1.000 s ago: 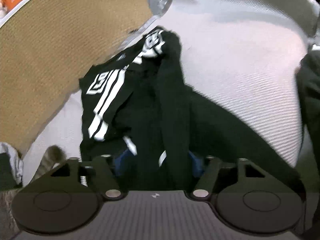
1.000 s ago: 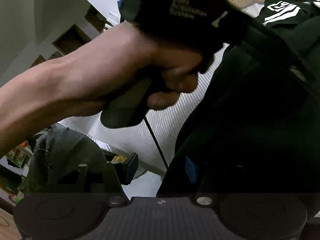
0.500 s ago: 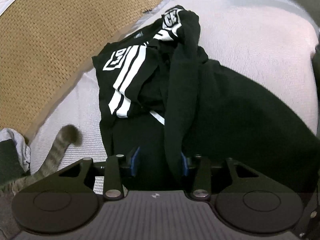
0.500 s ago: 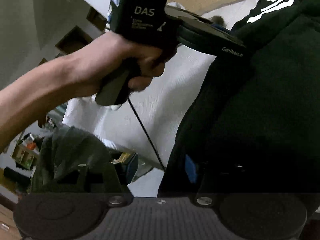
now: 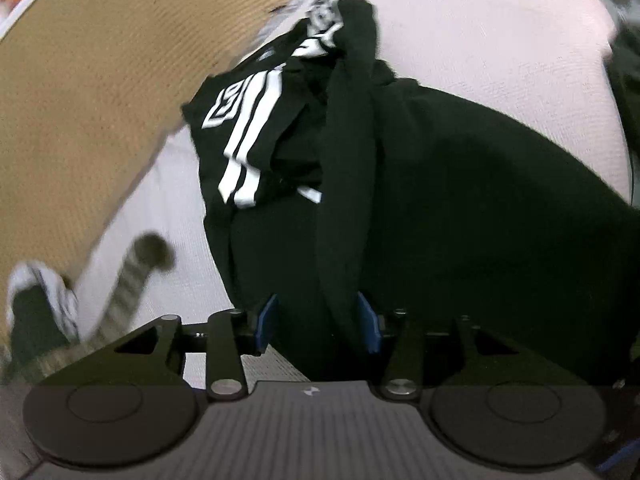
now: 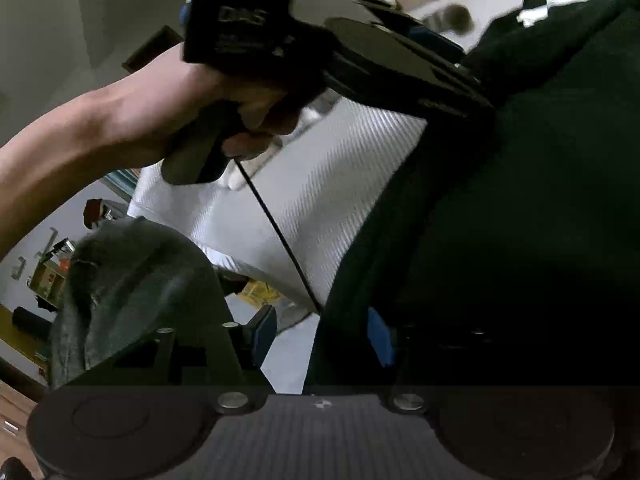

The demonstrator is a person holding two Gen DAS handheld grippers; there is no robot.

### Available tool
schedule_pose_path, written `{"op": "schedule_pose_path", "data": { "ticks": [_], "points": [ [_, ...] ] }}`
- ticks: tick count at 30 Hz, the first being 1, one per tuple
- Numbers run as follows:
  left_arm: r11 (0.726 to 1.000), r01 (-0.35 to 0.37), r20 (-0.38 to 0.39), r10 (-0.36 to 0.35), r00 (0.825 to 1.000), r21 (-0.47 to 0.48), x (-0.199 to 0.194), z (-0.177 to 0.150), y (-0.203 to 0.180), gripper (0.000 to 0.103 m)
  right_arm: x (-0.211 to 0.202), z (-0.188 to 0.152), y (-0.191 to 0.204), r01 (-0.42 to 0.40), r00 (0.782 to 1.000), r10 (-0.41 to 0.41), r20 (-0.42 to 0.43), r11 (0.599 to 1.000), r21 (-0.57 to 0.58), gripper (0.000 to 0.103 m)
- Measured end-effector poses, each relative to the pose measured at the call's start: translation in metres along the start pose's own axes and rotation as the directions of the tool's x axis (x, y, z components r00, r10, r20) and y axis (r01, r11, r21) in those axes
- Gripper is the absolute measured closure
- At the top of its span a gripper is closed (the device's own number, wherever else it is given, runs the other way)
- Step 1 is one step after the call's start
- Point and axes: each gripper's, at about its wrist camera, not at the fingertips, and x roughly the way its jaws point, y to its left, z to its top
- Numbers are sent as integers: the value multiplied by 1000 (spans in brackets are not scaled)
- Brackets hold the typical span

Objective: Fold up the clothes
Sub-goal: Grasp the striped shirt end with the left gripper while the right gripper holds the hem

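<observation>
While a black garment (image 5: 440, 184) with white stripes is spread over the white bedcover (image 5: 500, 40), a fold of it is seen between the blue pads of the left gripper (image 5: 316, 322), whose jaws have just been opening slightly. Whether the right gripper (image 6: 322, 336) pinches the cloth cannot be told; its right pad is draped in fabric.

Matt black cloth garment (image 5: 460, 184) with white printed stripes; ribbed white bedcover (image 5: 492, 40); rough woven tan headboard (image 5: 100, 92).
</observation>
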Motion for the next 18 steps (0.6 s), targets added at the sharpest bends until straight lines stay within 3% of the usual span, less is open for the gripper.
{"op": "schedule_pose_path", "data": {
  "ticks": [2,8,14,18],
  "points": [
    [999,14,8,-14,1000,-53,-2,-4,6,53,0,-2,-5,1,1000,-1,-2,1000,23,48],
    [1000,-12,21,12,1000,-2,-11,-11,6,51,7,-4,-20,32,999,-29,-40,995,90,48],
    [999,-12,-12,13,1000,39,-10,-25,-5,52,-11,-1,-10,34,999,-35,20,999,37,48],
    [1000,-12,-7,12,1000,-16,-15,-33,-2,52,-26,5,-16,30,998,-32,48,999,38,48]
  ]
}}
